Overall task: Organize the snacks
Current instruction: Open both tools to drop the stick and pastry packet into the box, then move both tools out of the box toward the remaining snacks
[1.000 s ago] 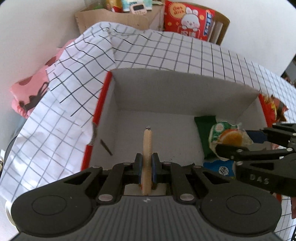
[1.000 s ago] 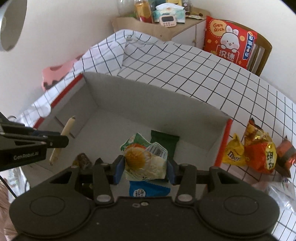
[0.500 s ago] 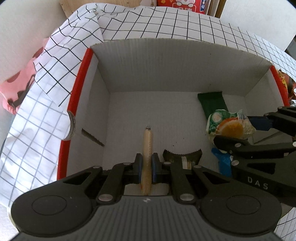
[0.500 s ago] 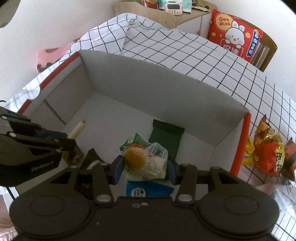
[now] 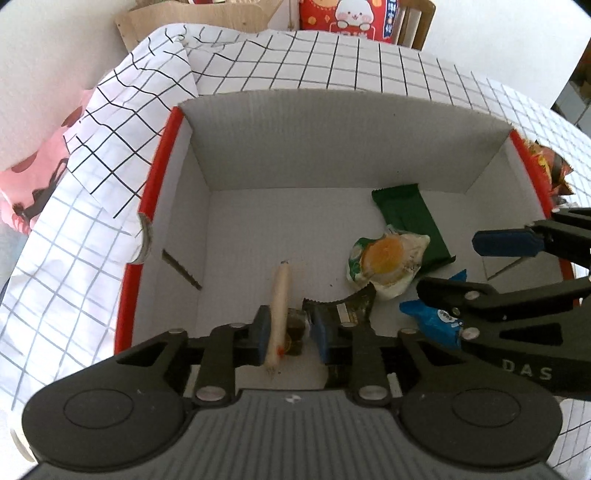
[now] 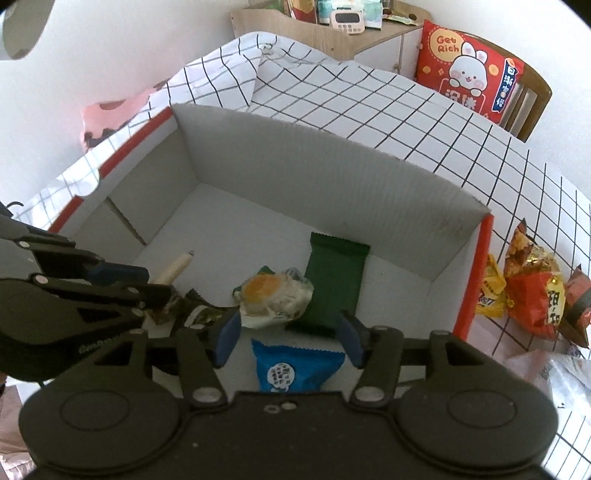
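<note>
The snacks lie mostly inside an open white cardboard box (image 5: 332, 122) with red-edged side walls, which stands on a desk (image 6: 369, 92) covered by a white cloth with a black grid. On the box floor, a pale sausage stick (image 5: 280, 295) lies between the jaws of the left gripper (image 5: 290, 332); those jaws are opening, and the stick leans against the left pad while the other pad stands clear of it. Just right of the stick, still inside the box, lie a small dark wrapped snack (image 5: 295, 325) and a dark packet with a toothed edge (image 5: 343, 310). Further right on the box floor sits a crumpled green-and-white packet with an orange disc printed on it (image 6: 273, 295), resting partly on a flat dark green wrapper (image 6: 334, 277) that reaches toward the box's far wall. The right gripper (image 6: 286, 341) hangs over this side of the box with its jaws opening; the crumpled packet lies between and just beyond its blue pads, neither of which presses it. A blue packet (image 6: 291, 365) lies beneath that gripper, near the box's near wall. Outside the box, beside its right wall, yellow (image 6: 489, 288) and orange-red snack bags (image 6: 535, 291) sit on the cloth. Beyond the box's far side stand a wooden shelf unit (image 6: 332, 33) and a red rabbit cushion (image 6: 469, 66).
</note>
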The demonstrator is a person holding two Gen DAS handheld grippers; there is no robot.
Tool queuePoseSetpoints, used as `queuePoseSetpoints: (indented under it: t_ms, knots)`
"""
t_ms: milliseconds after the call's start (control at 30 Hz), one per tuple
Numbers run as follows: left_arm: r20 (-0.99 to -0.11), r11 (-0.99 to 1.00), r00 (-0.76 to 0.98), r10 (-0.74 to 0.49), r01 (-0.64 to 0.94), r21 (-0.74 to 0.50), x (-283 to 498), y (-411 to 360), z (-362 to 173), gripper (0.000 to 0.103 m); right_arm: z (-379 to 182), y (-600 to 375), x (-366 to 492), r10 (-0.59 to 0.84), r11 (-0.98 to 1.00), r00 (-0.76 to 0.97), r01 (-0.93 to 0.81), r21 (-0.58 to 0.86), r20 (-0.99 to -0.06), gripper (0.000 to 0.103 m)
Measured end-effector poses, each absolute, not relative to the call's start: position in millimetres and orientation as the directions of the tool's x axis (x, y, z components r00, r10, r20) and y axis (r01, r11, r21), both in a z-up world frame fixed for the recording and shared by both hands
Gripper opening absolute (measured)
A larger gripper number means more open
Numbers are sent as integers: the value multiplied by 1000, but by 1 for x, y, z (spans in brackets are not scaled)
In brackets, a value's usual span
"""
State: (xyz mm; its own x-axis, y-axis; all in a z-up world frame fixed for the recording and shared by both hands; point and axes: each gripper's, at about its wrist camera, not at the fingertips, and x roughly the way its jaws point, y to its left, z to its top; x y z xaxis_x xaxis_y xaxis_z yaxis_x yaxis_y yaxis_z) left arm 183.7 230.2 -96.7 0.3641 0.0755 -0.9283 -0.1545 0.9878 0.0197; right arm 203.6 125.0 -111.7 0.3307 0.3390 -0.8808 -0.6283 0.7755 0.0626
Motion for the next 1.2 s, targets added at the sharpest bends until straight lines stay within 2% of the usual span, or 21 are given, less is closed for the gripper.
queuePoseSetpoints:
  t_ms: [233, 433, 667, 800, 1000, 1200]
  knots:
    - [-907, 989, 420, 36, -144, -28, 168, 232, -81, 28, -91, 114, 189, 373, 780, 349, -619, 88, -860, 64]
    - [-877, 992, 480, 11, -117, -52, 151, 226, -63, 44, -72, 104, 174, 407, 786, 373, -608, 112, -834, 73]
    - [-836, 996, 549, 4, -72, -43, 133, 207, -39, 45, -49, 84, 153, 433, 797, 407, -590, 130, -804, 79]
    - [-807, 998, 590, -9, -49, -47, 121, 195, -23, 52, -35, 68, 140, 457, 795, 426, -590, 143, -781, 84]
    - [-775, 998, 632, -22, -32, -55, 105, 167, -5, 52, -17, 33, 125, 489, 797, 455, -580, 169, -745, 85]
    - [-756, 997, 654, -32, -28, -67, 99, 129, 3, 57, -6, -13, 116, 507, 801, 479, -568, 187, -716, 87]
